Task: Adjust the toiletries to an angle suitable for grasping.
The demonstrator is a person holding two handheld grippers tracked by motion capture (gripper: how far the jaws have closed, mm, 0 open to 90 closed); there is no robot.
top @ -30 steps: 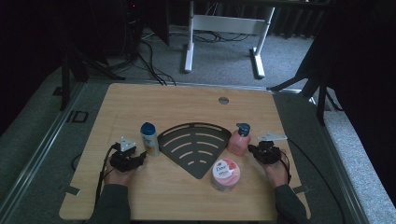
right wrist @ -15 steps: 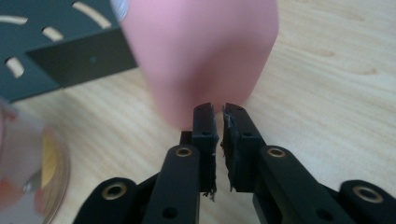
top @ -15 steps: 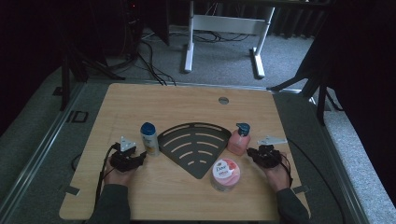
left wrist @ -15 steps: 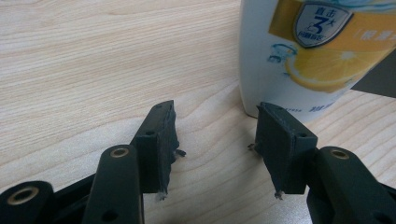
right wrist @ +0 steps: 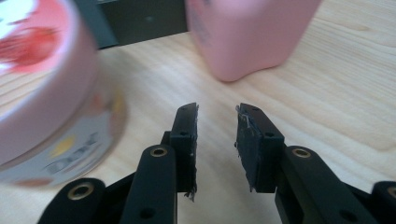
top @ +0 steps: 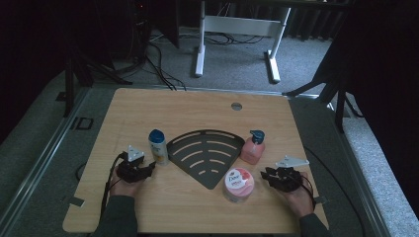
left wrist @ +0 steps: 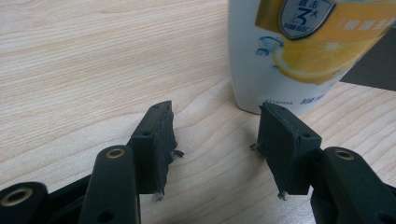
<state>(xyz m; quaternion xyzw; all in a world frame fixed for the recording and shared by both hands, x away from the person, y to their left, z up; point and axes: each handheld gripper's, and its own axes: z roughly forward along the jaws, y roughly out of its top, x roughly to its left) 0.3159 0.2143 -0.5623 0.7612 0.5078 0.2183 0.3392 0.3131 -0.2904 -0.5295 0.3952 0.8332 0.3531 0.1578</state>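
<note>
White plastic bottle with a blue cap and a lemon-print orange label is standing upright on the light wooden table, just left of the black fan-shaped slotted rack that lies flat in the middle. The left gripper sits low on the table right beside the bottle, jaws pointing toward it. In the left gripper view the bottle is just past the right jaw tip, and both jaws are spread wide with nothing but bare wood between them, so it's released and not touching the bottle as far as I can see.

Over on the other side, the right gripper rests on the table near the front right, with its grey plate on top and the person's hand behind it. Its jaws are parted too, a narrower gap than the left one, holding nothing. In the right gripper view the pink pump bottle is ahead of the jaws and a bit apart from them, and the round pink Dove jar is close on the left, blurry. From the high view the pump bottle stands at the rack's right corner and the jar sits just in front of the rack, between rack and table edge.
</note>
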